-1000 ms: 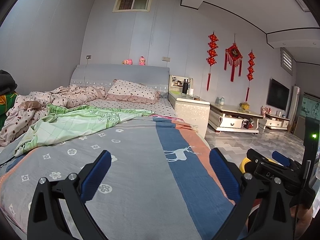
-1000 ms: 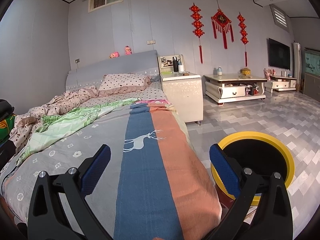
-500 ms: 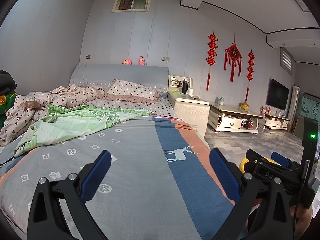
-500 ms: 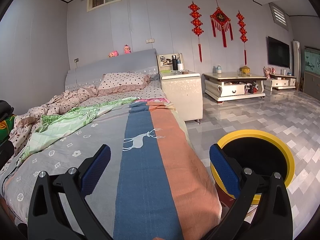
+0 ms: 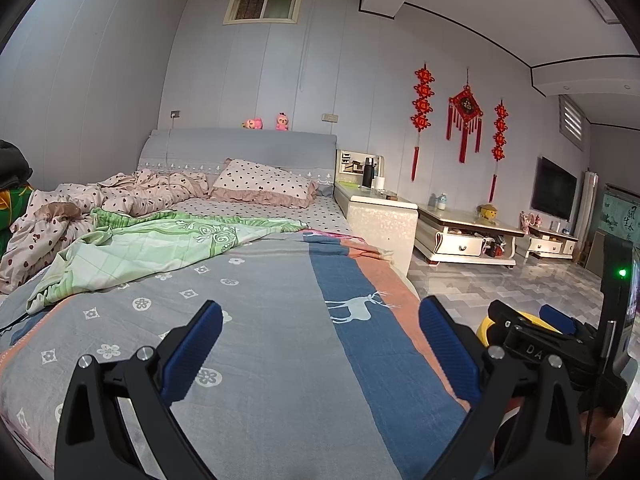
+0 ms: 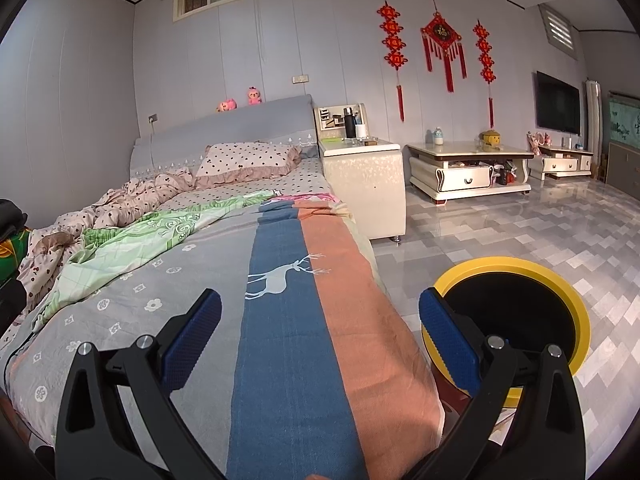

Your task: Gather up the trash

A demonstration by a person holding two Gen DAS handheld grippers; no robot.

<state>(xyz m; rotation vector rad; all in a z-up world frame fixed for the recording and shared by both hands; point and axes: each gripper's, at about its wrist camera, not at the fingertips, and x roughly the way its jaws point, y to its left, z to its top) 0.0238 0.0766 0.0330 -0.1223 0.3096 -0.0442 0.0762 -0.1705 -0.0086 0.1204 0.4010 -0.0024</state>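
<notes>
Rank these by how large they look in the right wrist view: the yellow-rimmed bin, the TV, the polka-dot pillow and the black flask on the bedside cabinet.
1. Bin, largest, though it sits nearest the camera.
2. Pillow.
3. TV, fairly close to the pillow; its greater distance makes true size unsure.
4. Flask, clearly smallest.

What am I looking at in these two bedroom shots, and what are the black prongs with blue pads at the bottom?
Those prongs are hand-held grippers, one per hand, each carrying a fisheye camera looking along its fingers. One view sits behind the left gripper, the other behind the right gripper. Both are open and hold nothing. Both look across a bed with a striped deer-print cover and a rumpled green sheet. A yellow-rimmed bin stands on the floor beside the bed. The left view also catches the right gripper at its edge. I see no obvious trash.
</notes>
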